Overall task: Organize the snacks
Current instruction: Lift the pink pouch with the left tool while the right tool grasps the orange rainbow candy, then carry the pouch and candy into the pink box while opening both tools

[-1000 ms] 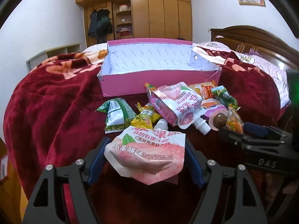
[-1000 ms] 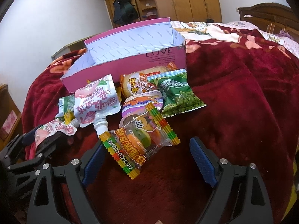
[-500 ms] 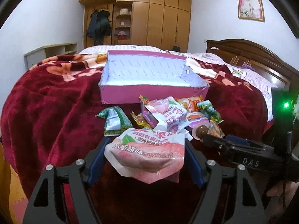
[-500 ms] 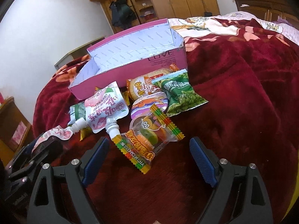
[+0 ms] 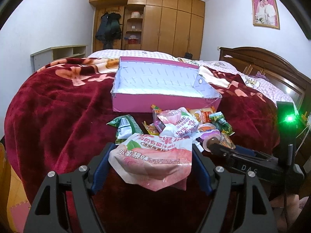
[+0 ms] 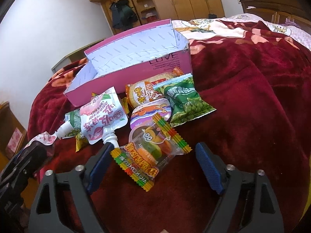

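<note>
Beyond both tools, the open pink cardboard box (image 5: 165, 104) sits on the dark red plush blanket (image 6: 252, 97), with bare blanket to the right. The left tool (image 5: 151, 161) is clamped on a pink-and-white peach jelly pouch (image 5: 153, 159). The right tool's (image 6: 153, 159) jaws are closing around a clear, striped-edged gummy packet (image 6: 151, 155), its right pad not touching.

red blanket (image 5: 58, 116), wooden wardrobe (image 5: 165, 23), framed photo (image 5: 266, 12), dark headboard (image 5: 272, 66)

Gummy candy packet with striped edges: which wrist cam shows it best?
Right wrist view: the gummy candy packet lies whole between the closing jaws. In the left wrist view, only a sliver shows behind the right gripper.
</note>
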Motion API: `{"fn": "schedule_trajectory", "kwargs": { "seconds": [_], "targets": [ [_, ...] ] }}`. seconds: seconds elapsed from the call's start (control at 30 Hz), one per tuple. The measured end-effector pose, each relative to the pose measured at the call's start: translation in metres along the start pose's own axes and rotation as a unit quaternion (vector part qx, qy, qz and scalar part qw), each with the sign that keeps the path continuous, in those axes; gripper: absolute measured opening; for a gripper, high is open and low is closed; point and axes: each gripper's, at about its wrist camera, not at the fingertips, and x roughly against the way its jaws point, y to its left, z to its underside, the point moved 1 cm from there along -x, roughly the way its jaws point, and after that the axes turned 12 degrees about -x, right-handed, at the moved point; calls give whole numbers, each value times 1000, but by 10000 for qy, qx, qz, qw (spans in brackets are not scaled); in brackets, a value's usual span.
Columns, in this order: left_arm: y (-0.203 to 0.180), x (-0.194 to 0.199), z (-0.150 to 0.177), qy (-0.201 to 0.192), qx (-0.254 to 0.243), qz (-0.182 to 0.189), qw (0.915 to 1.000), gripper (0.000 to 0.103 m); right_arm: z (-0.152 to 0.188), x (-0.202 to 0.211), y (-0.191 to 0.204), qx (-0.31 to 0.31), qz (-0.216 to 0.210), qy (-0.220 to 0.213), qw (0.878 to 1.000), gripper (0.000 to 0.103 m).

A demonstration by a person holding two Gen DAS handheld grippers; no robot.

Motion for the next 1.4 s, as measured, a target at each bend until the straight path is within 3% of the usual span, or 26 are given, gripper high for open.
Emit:
{"fn": "schedule_trajectory", "kwargs": {
  "seconds": [0.4, 0.8, 1.17, 1.4],
  "targets": [
    [0, 2, 1, 0, 72, 17, 10000, 79, 2, 6, 0, 28, -37, -62, 10000, 68],
    [1, 5, -5, -42, 31, -11, 10000, 79, 4, 15, 0, 193, -154, -148, 9996, 49],
    [3, 5, -9, -96, -15, -78, 9999, 79, 1, 32, -5, 326, -297, -357, 9984, 46],
    [6, 4, -28, -260, -77, -180, 9995, 79, -8, 40, -2, 388, -407, -445, 9974, 46]
  ]
}}
